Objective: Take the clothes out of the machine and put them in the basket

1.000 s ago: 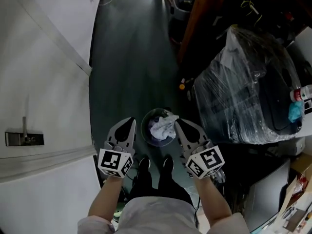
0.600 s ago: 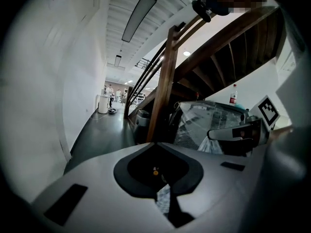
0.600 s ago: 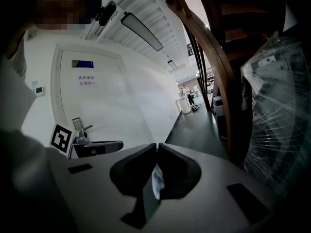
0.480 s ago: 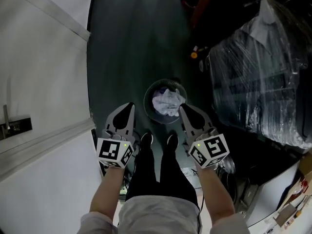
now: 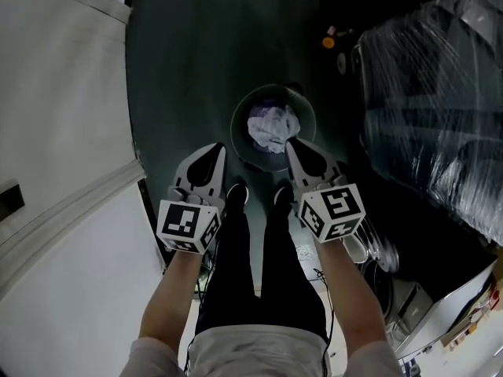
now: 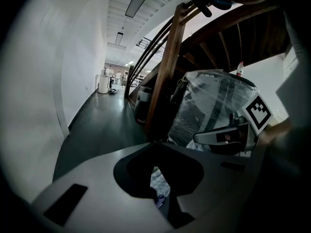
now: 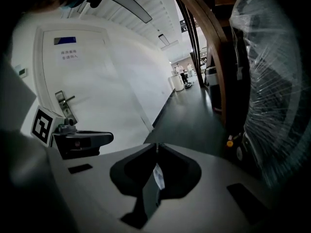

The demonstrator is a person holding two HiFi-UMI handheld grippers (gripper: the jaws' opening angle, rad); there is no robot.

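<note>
On the dark floor (image 5: 196, 53), just ahead of the person's shoes (image 5: 236, 195), a round basket (image 5: 239, 136) holds a crumpled white bundle of clothes (image 5: 273, 129). The two grippers hang side by side, angled down: the left gripper (image 5: 214, 149) beside the basket's rim, the right gripper (image 5: 292, 144) overlapping its near edge. Each has its jaws pressed together, clamping nothing; the pale cloth glimpsed through their gaps seems to be that bundle below. A plastic-wrapped bulk (image 5: 440, 93) stands to the right
</note>
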